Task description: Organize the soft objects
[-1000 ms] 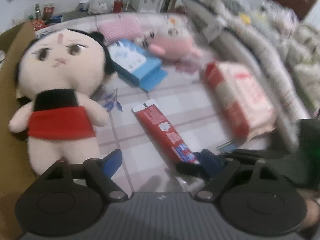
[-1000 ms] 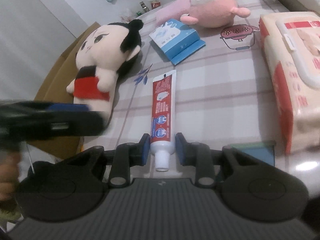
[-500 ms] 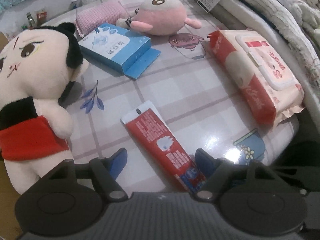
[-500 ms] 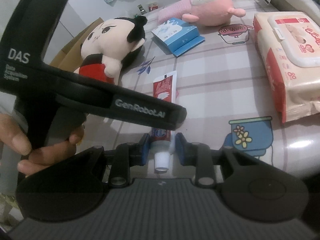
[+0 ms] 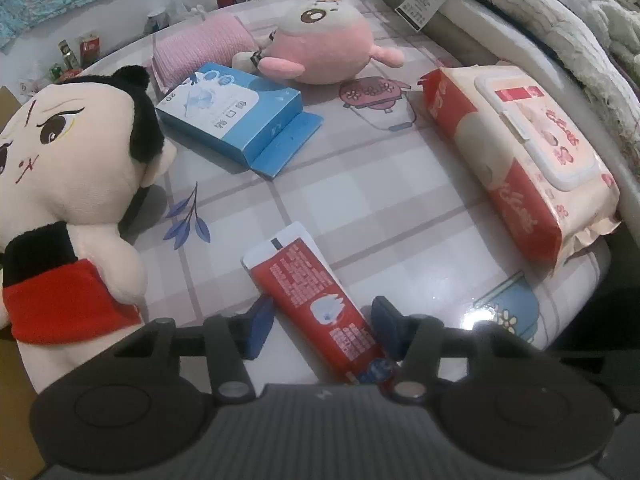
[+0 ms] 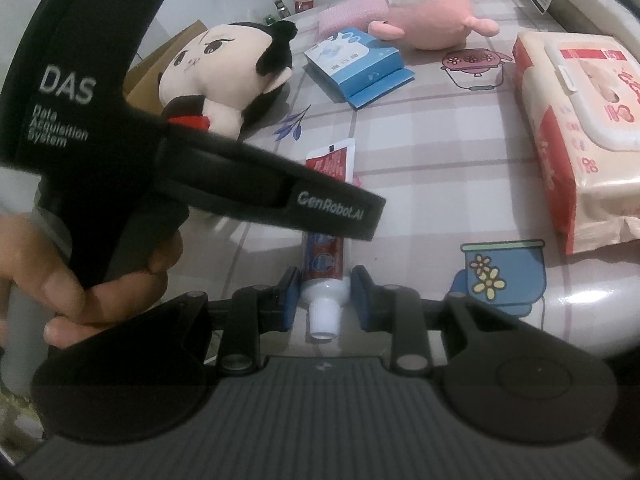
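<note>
A red toothpaste tube (image 5: 312, 300) lies on the checked tablecloth (image 5: 380, 200). My right gripper (image 6: 325, 300) is shut on its white cap end (image 6: 324, 312). My left gripper (image 5: 320, 328) is open, its blue fingers on either side of the tube's middle. In the right wrist view the left gripper's black body (image 6: 180, 168) crosses over the tube (image 6: 334, 164). A black-haired doll in red (image 5: 68, 184) lies at the left, a pink plush (image 5: 320, 48) at the back.
A blue box (image 5: 232, 116) with an open flap lies between doll and plush. A pink folded cloth (image 5: 200, 46) is behind it. A wet-wipes pack (image 5: 520, 152) lies at the right edge. Cardboard (image 6: 168, 64) stands beyond the doll. Bedding (image 5: 560, 20) is piled at right.
My left gripper has swung in from the left over the tube and now straddles it with narrower fingers. The right gripper keeps its hold on the cap end.
</note>
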A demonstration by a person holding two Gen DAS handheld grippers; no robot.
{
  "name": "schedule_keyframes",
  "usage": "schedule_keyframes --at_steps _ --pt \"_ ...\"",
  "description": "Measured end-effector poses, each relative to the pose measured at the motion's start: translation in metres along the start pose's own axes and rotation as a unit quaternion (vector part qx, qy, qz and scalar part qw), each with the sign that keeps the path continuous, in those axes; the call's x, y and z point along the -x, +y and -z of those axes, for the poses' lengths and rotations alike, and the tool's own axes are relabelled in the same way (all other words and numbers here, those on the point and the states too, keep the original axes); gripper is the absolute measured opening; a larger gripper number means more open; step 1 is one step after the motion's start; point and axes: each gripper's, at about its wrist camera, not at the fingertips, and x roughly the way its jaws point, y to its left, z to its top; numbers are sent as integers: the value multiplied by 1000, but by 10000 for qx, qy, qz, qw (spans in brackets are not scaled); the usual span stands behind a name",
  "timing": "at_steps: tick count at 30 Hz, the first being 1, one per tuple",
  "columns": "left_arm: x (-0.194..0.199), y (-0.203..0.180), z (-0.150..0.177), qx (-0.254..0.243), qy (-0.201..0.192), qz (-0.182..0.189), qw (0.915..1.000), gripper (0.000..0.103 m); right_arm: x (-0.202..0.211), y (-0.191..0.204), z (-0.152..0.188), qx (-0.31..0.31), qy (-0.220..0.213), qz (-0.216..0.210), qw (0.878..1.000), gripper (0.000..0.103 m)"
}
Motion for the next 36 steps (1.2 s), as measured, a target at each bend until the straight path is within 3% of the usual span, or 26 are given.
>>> schedule_keyframes --at_steps 9,16,23,30,36 --pt "2 0 3 -32 -60 31 10000 50 0 4 1 71 30 -21 10000 29" --pt "4 1 6 -88 -46 29 9999 48 7 3 2 58 12 29 10000 46" --pt "5 4 8 -184 -14 6 9998 48 23 -1 5 113 -65 290 9995 51" --pt "6 6 9 -273 -29 -1 9996 49 52 -18 -1 116 -452 670 9967 54" --pt "9 12 15 -256 -106 69 9996 41 70 -33 -19 169 -755 739 9943 62"
